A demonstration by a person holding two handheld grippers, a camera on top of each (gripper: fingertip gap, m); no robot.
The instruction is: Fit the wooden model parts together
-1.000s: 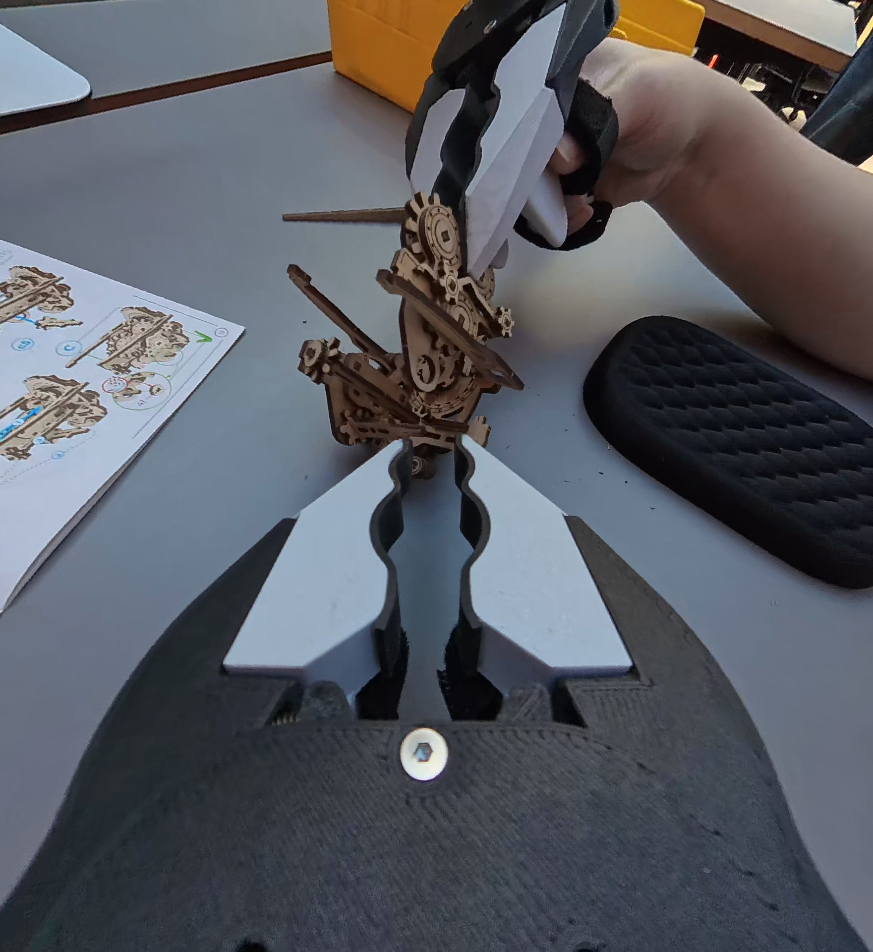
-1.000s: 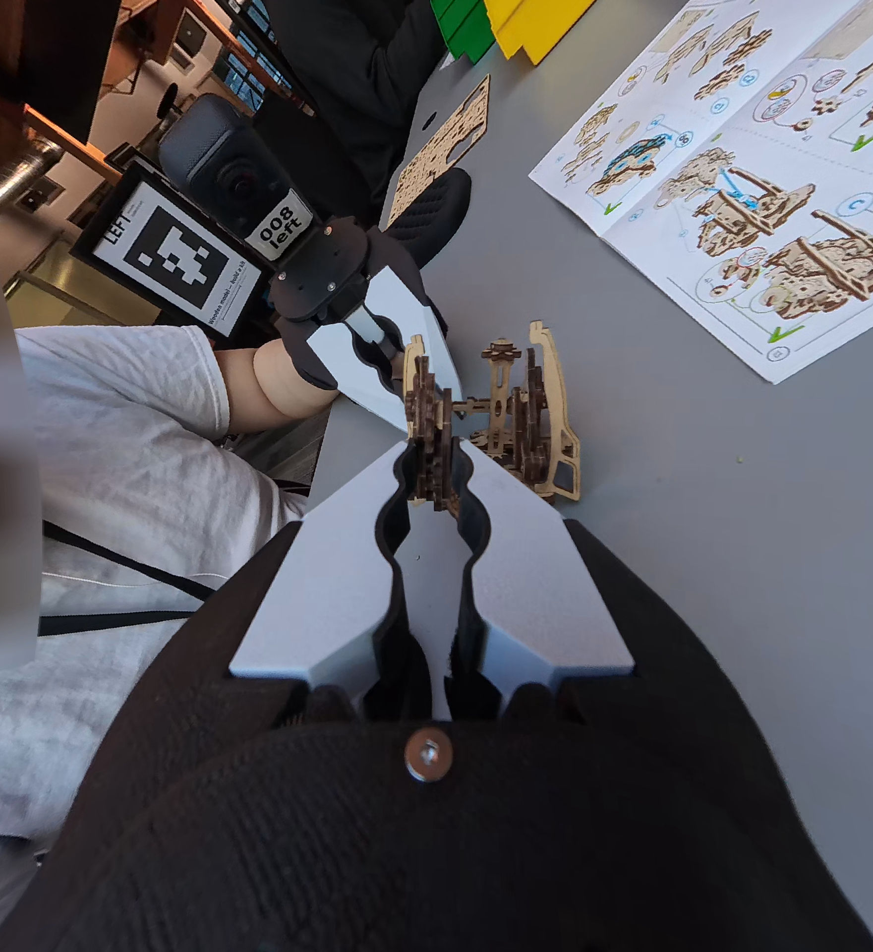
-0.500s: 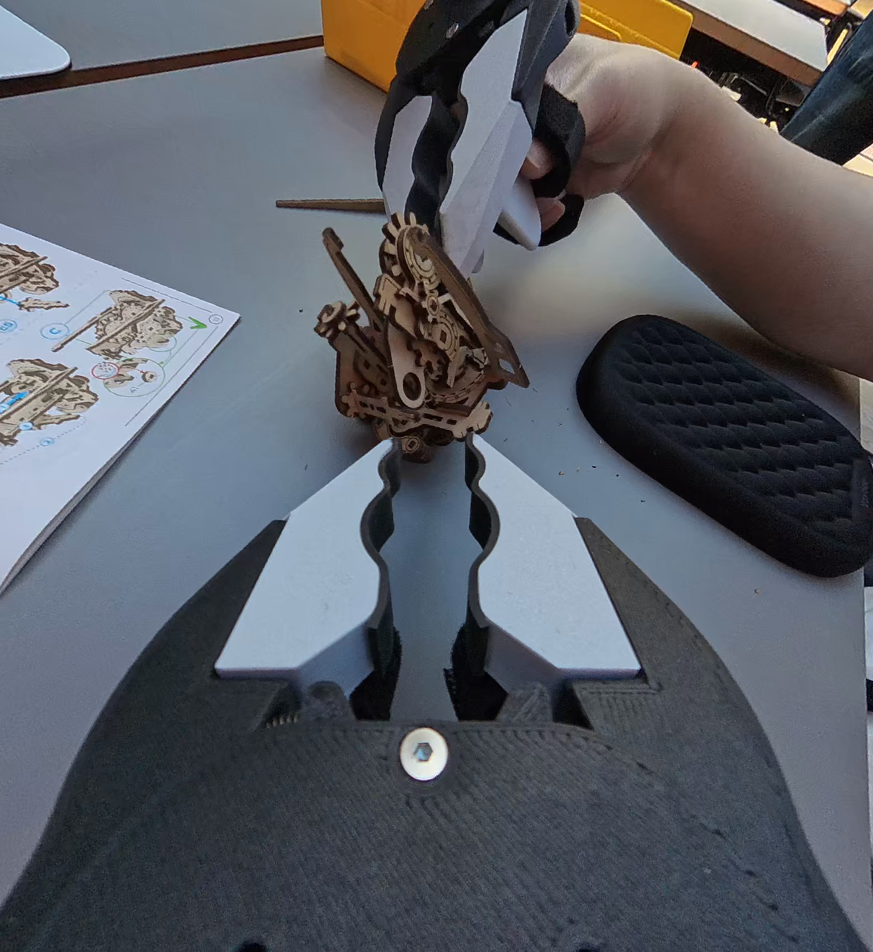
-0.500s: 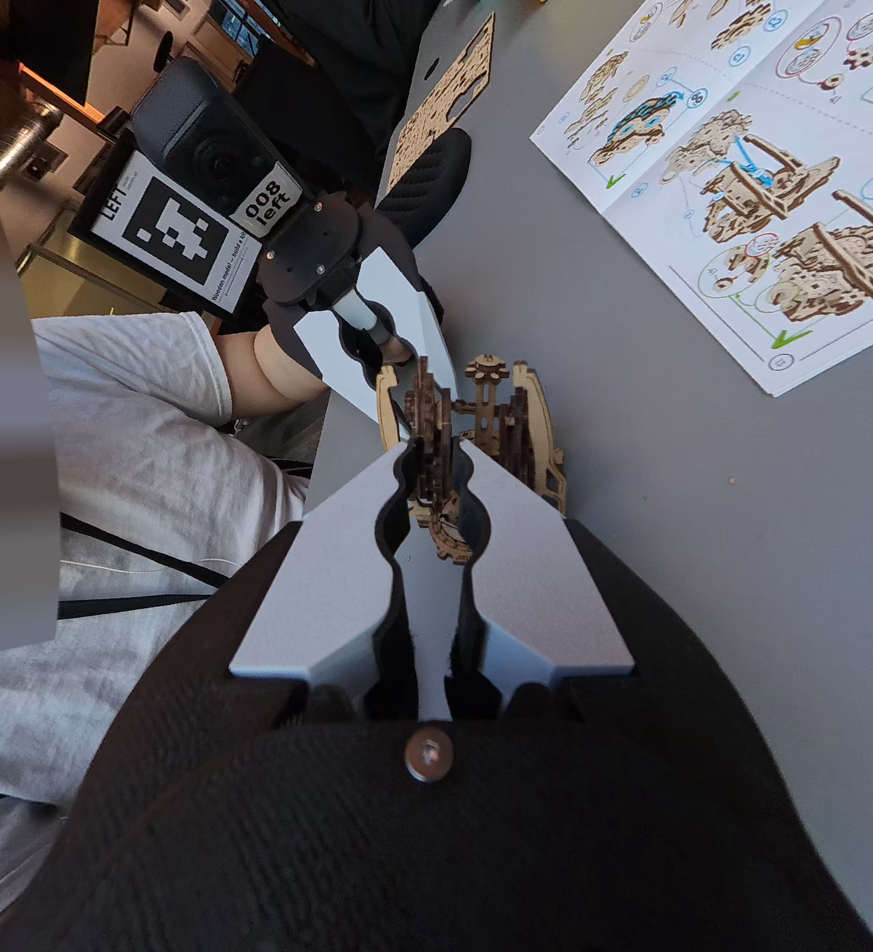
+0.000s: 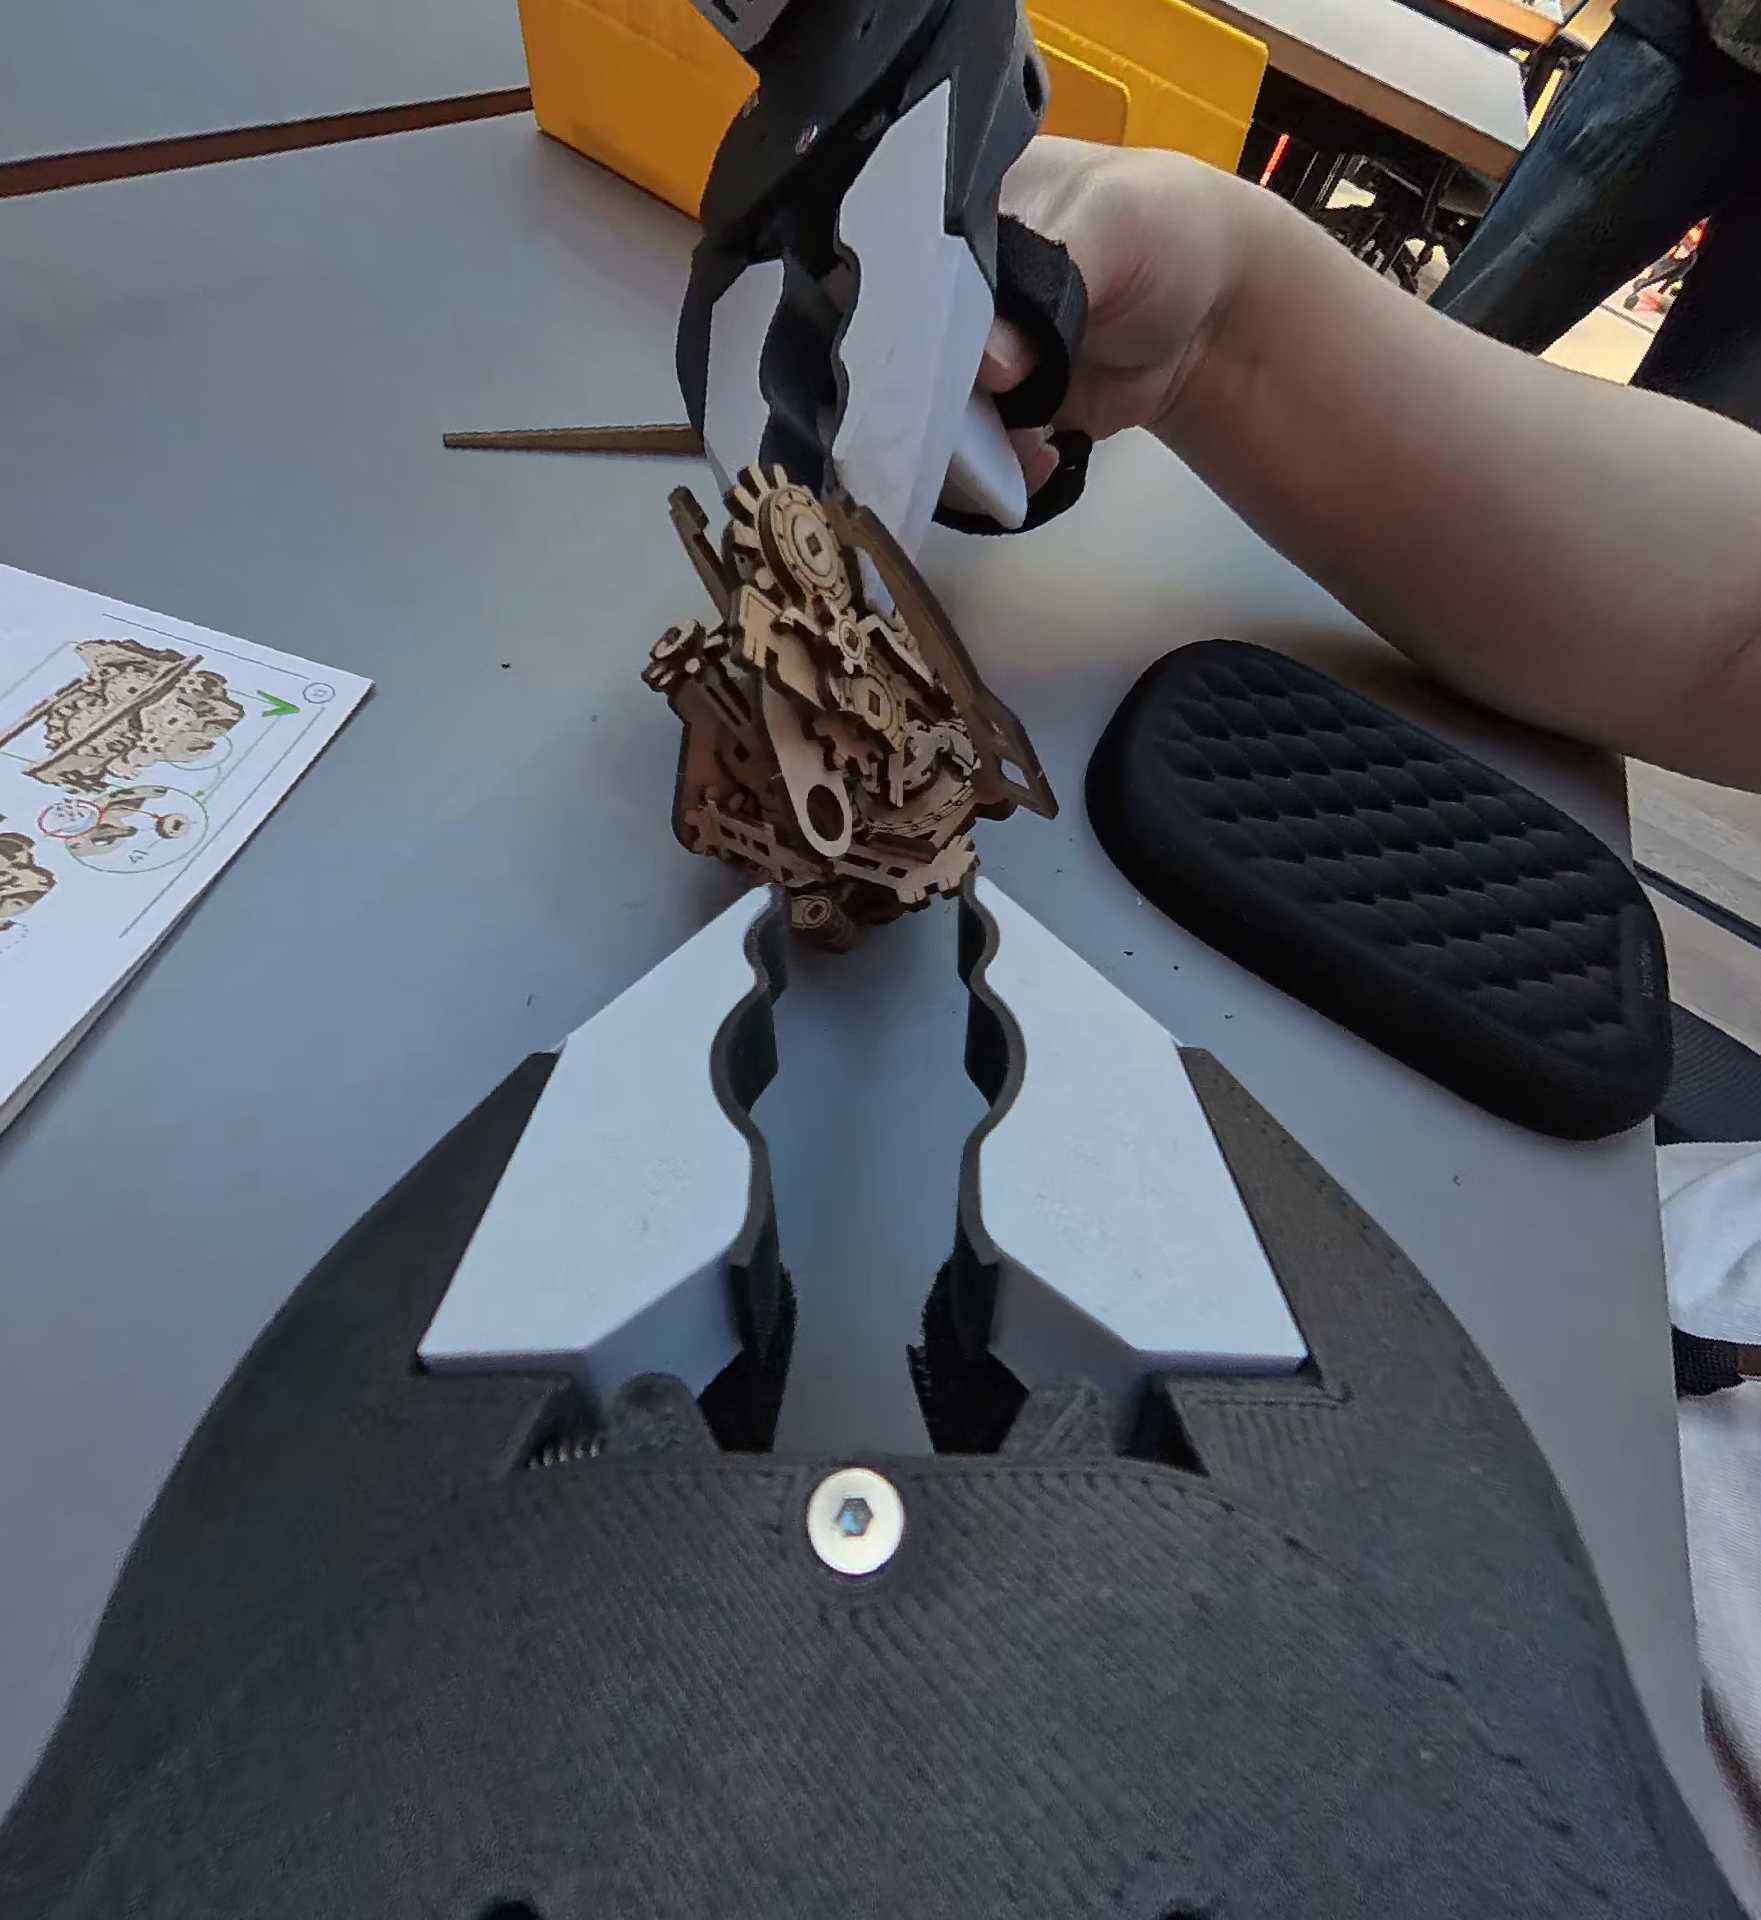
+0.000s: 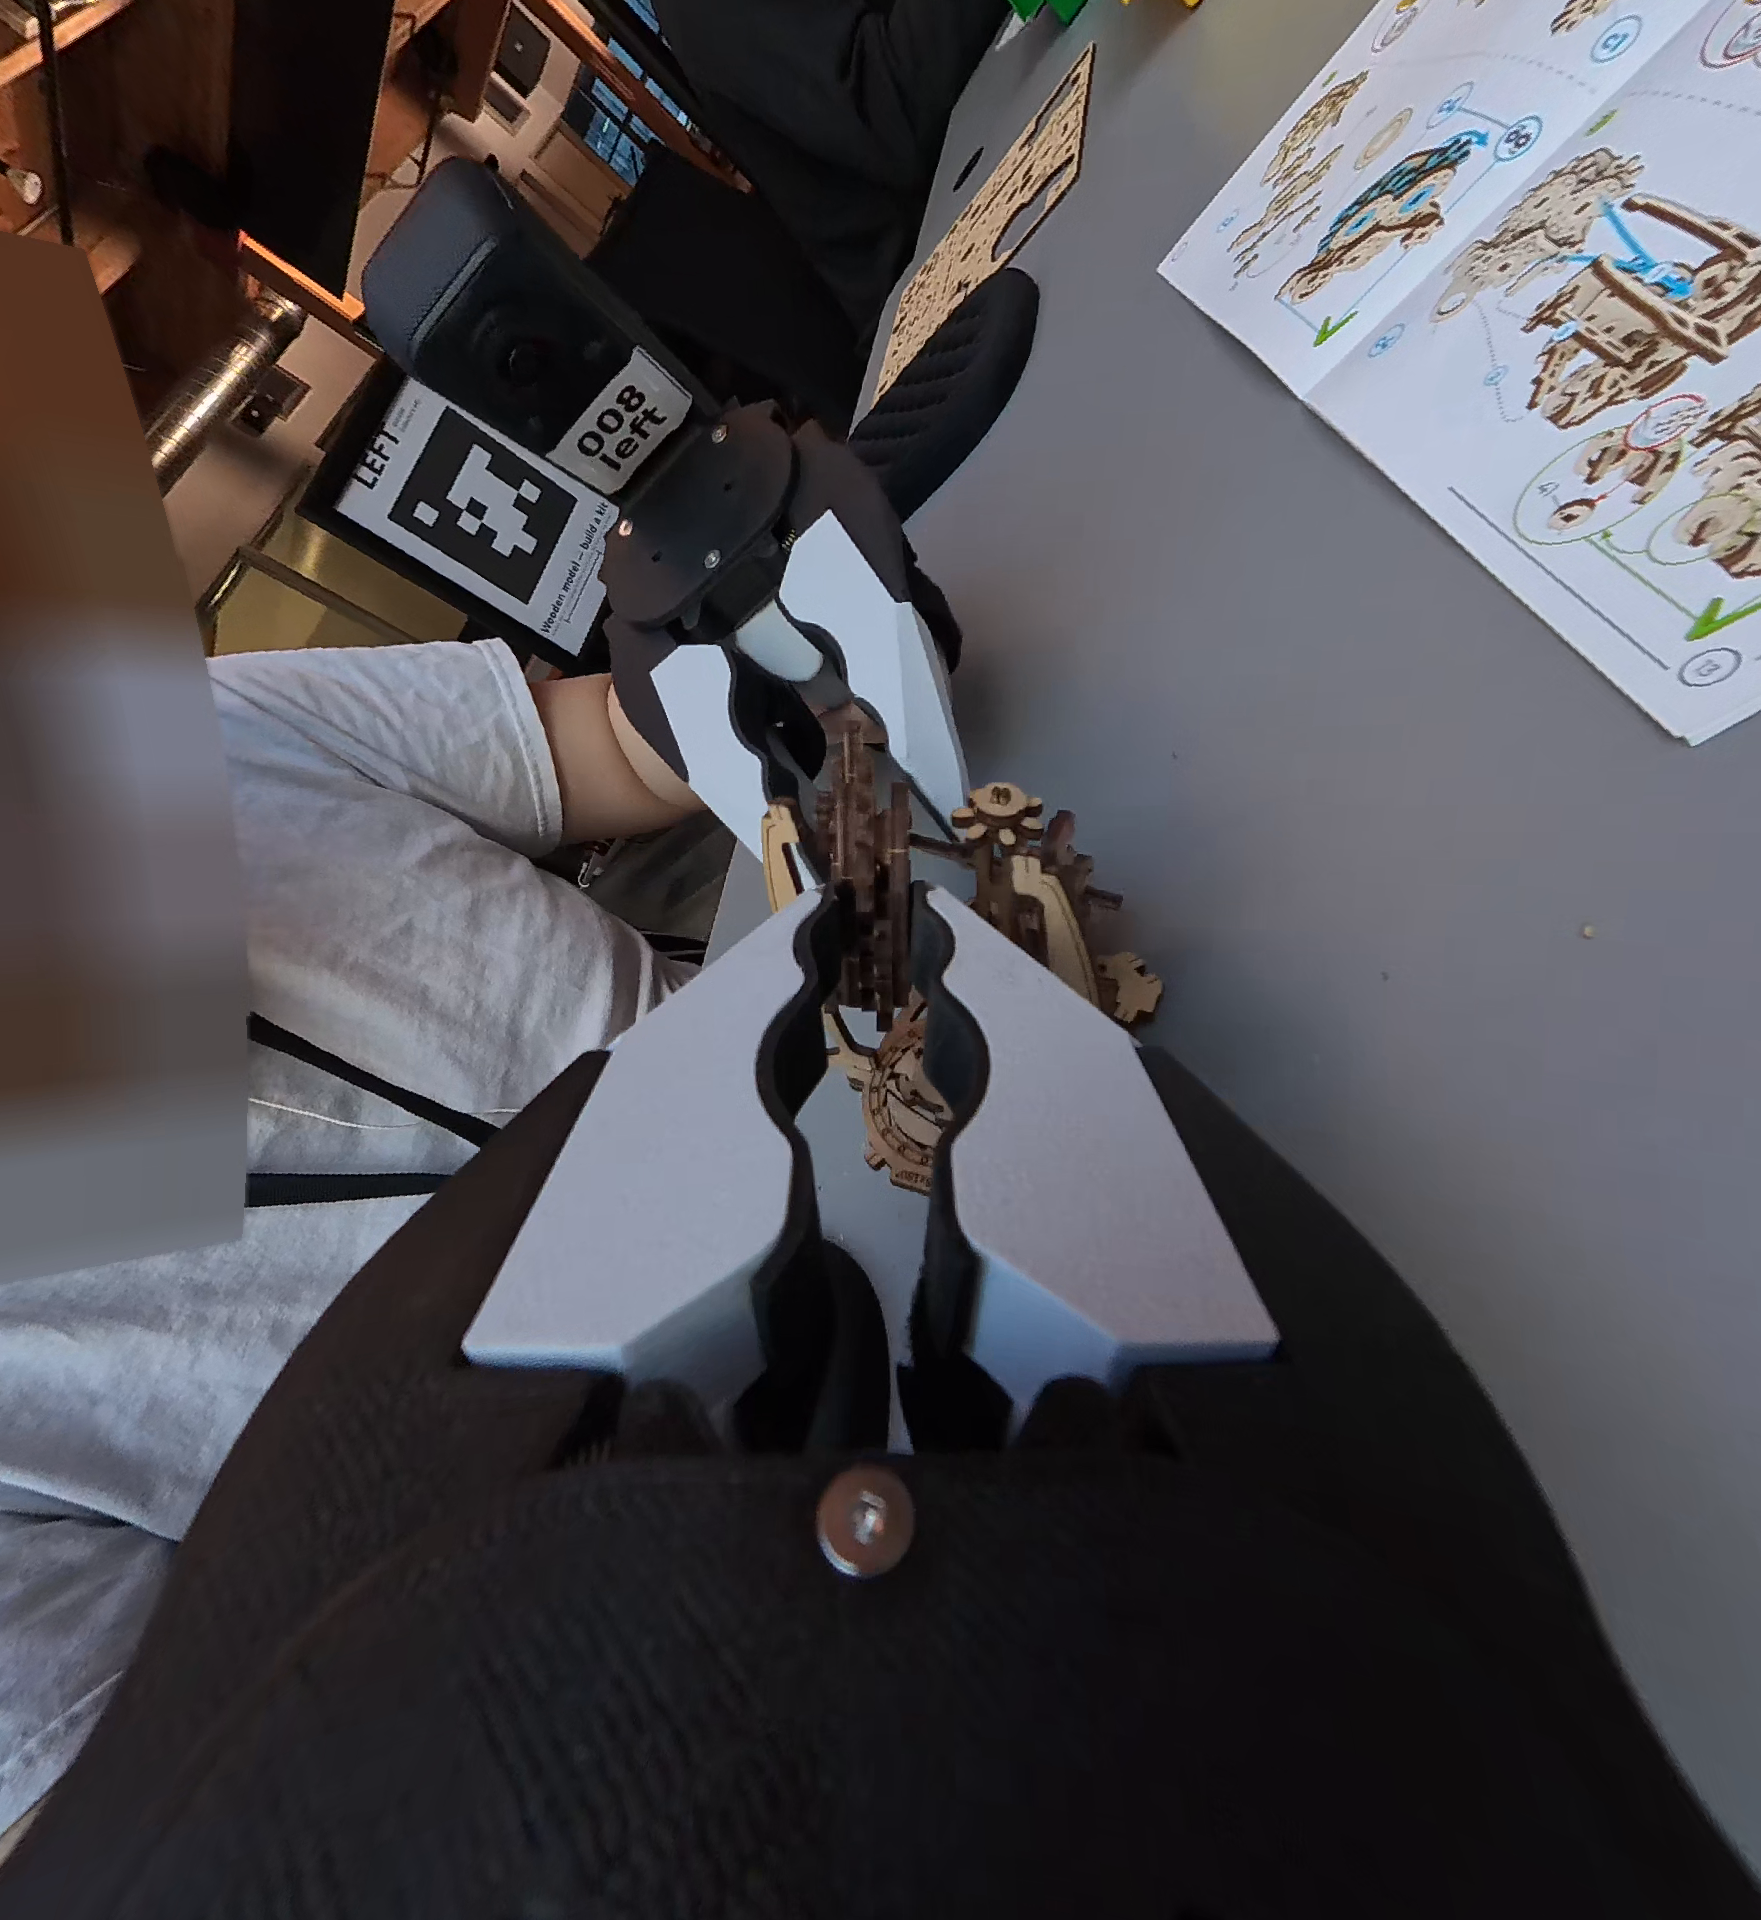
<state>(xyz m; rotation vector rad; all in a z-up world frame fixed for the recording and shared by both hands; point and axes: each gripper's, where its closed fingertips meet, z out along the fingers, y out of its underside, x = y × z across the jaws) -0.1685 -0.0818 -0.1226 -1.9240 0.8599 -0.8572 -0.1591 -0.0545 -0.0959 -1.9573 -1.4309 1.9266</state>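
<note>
The wooden model [image 5: 834, 727], a cluster of gears and plates, is held tilted just above the grey table [image 5: 336, 364]. My right gripper [image 6: 876, 914] is shut on a dark stack of the model's plates [image 6: 868, 935]. In the left wrist view it comes down from above [image 5: 824, 457] and clamps the model's top gear. My left gripper [image 5: 868, 909] is open, its tips on either side of the model's lower end; I see no firm grip. It also shows in the right wrist view [image 6: 803, 717] behind the model.
An instruction sheet [image 5: 76, 831] lies at the left and also shows in the right wrist view [image 6: 1582, 312]. A black padded rest [image 5: 1375, 873] lies at the right. A thin wooden stick [image 5: 564, 438] and a yellow box [image 5: 627, 94] are farther back. A wooden parts sheet [image 6: 1001, 229] lies at the far edge. There is about 5 centimetres between the tips of the two grippers.
The right gripper has turned and tilted the model, so its long arm now points up and back. My left gripper's jaws have widened around the model's lower end.
</note>
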